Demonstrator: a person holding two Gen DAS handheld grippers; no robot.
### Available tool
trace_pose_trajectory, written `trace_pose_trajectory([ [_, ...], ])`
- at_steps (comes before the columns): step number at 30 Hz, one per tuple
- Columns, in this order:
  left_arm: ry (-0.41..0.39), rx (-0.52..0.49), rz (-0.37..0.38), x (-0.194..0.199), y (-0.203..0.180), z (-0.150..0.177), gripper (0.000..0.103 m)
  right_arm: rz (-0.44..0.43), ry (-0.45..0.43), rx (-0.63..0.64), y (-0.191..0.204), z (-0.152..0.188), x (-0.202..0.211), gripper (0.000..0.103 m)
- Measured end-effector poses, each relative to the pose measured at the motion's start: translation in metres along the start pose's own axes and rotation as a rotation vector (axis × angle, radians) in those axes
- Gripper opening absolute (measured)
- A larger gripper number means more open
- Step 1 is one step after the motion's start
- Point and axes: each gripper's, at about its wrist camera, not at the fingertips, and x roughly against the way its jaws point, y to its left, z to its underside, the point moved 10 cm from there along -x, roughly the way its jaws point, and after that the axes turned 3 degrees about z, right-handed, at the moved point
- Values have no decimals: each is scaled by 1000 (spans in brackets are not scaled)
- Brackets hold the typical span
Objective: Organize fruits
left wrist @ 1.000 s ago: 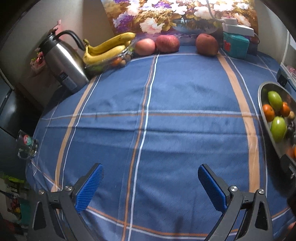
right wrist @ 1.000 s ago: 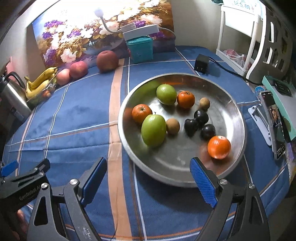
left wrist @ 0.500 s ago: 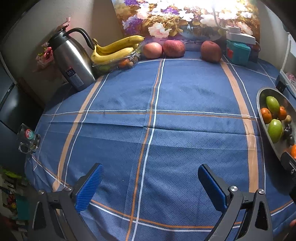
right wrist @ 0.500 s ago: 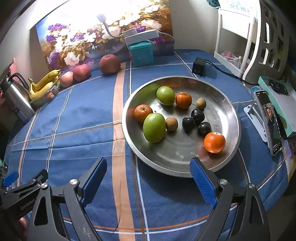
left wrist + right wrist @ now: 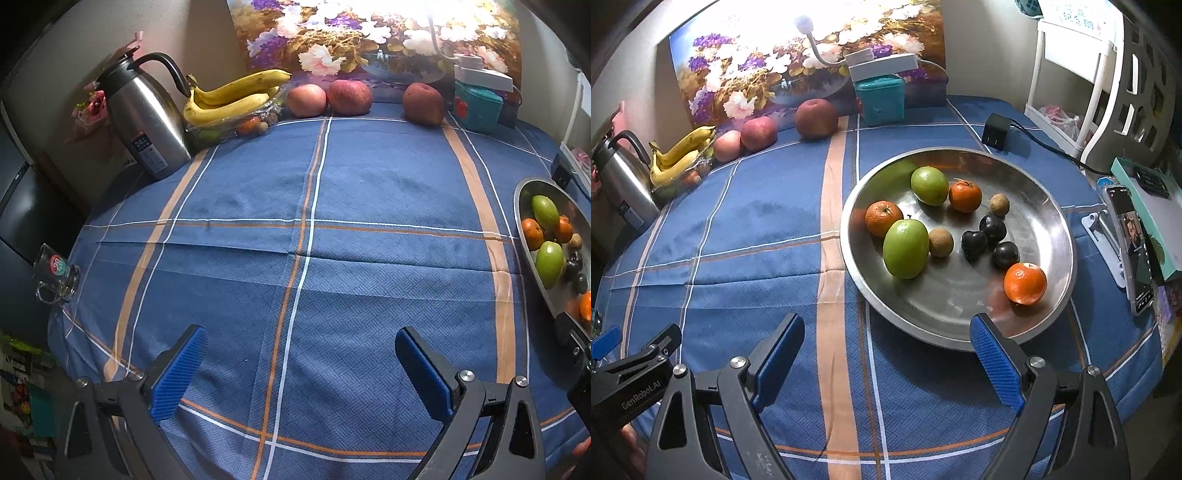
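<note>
Two grippers hang low over the near edge of the surface point(image 5: 369, 177), both empty. Left gripper point(image 5: 299, 369): fingers spread wide, ribbed blue pads facing each other over bare cloth. Right gripper point(image 5: 886, 354): fingers likewise wide apart, the right pad just short of the steel dish point(image 5: 1060, 221); likely held there to keep the dish in reach.

Cloth is blue woven stuff with orange and white stripes, a fold crease running across it.

Mid-distance, right: the dish is broad, shallow, polished metal, mirroring its load. Inside lie two smooth green fruits point(image 5: 905, 248), three dimpled tangerines point(image 5: 1025, 283), two small brown rough-skinned fruits point(image 5: 940, 242) and three dark glossy ones point(image 5: 988, 236), scattered, some touching.

Far edge, against a flower painting point(image 5: 369, 37): three red apples point(image 5: 350, 96) loose on the cloth, well apart from the dish. Far left, bananas point(image 5: 229, 99) rest atop a clear tray that holds what may be more small fruit, beside a steel jug point(image 5: 144, 122).

So fruit sits partly gathered, partly outside the dish.
</note>
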Motion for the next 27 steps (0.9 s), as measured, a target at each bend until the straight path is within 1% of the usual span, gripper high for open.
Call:
trace_pose_trajectory([
  [27, 0, 21, -2, -1, 5, -1, 103, -1, 27, 8, 3, 4, -5, 91],
])
